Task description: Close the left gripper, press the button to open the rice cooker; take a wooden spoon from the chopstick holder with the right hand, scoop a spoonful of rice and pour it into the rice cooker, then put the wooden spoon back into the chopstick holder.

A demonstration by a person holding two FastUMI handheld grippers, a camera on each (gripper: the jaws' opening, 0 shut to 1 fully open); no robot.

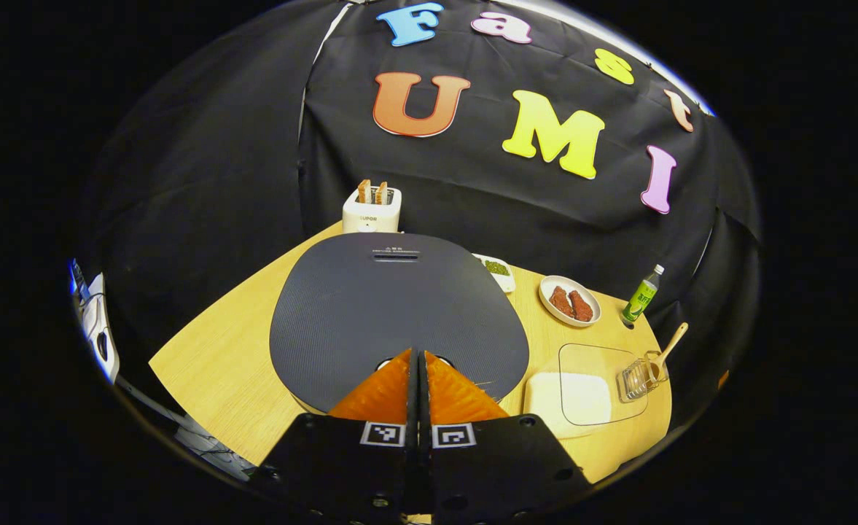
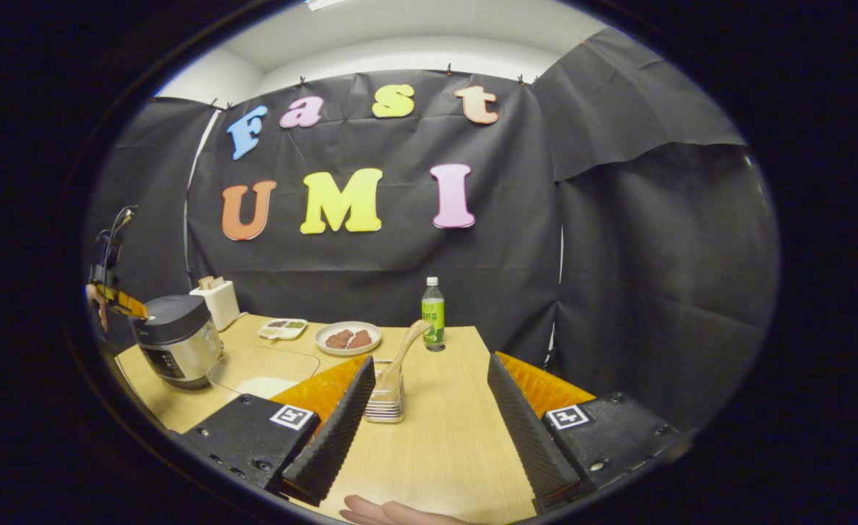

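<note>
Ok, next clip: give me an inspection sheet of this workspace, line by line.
Surface: wooden table, bare in front of the right gripper.
Job's things: rice cooker, lid down; wooden spoon standing in the chopstick holder; clear box of rice.
Clutter: toaster, plate of meat, small tray, green bottle.
Grippers: left gripper shut, tips over the cooker lid's near edge; right gripper open, pointed at the holder.
Cables: nothing seen on the table.
Surroundings: black cloth wall.
</note>
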